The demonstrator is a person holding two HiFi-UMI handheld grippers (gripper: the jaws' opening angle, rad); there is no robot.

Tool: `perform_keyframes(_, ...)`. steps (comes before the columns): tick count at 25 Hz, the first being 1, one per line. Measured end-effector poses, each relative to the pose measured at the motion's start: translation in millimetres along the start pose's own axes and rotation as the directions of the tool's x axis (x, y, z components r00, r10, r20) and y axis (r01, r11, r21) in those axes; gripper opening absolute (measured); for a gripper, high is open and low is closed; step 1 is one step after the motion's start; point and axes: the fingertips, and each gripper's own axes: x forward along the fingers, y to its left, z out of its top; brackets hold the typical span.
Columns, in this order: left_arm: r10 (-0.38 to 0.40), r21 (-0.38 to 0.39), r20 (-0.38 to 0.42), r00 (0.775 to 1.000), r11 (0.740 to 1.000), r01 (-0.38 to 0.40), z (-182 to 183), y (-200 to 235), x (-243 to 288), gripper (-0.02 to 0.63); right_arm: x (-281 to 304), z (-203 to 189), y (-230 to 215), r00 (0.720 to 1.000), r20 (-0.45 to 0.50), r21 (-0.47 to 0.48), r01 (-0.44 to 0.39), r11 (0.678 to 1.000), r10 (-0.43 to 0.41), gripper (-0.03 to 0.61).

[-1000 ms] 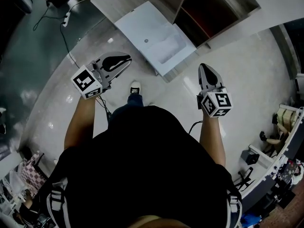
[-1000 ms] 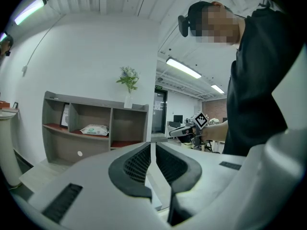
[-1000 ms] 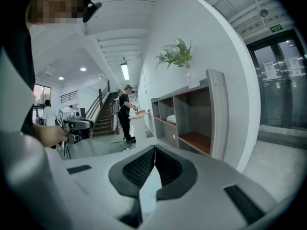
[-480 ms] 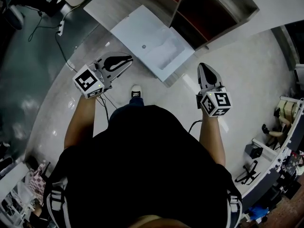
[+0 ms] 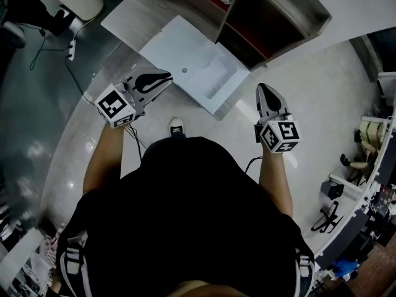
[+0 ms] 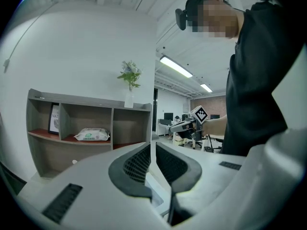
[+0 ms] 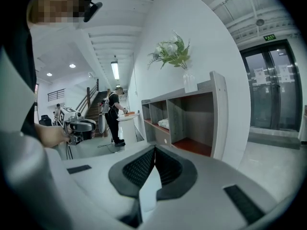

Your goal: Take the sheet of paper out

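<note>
A grey shelf unit (image 5: pixel 272 17) stands ahead of me, with a white pulled-out drawer (image 5: pixel 192 60) low in front of it. I cannot make out a sheet of paper in the drawer from here. My left gripper (image 5: pixel 166 77) is held in the air just left of the drawer, jaws shut and empty. My right gripper (image 5: pixel 265 86) hangs to the drawer's right, also shut with nothing in it. In the left gripper view the shut left gripper (image 6: pixel 153 143) points at the shelf unit (image 6: pixel 72 128). The right gripper (image 7: pixel 154 147) points along the shelf unit (image 7: pixel 192 119).
A pack of wipes (image 6: pixel 92 134) lies in a shelf compartment and a vase of flowers (image 7: pixel 175 51) stands on top. A power strip with cable (image 5: pixel 71 45) lies on the floor at left. A person (image 7: pixel 114 114) stands at a far table. Glass doors (image 7: pixel 278 90) are at right.
The drawer and shelf unit have come nearer and lower in the head view as I stepped towards them. Both grippers have stayed shut and held out in front.
</note>
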Motion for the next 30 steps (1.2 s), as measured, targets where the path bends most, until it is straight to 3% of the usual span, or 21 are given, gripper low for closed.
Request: perform_keyframes(30,-0.129,-0.021,0.037,0.991,0.991,0.13,-13,73,-47,0.035,53,24,68,0.996,-0.034,-0.044,0.086,0.995,-0.088,0.012)
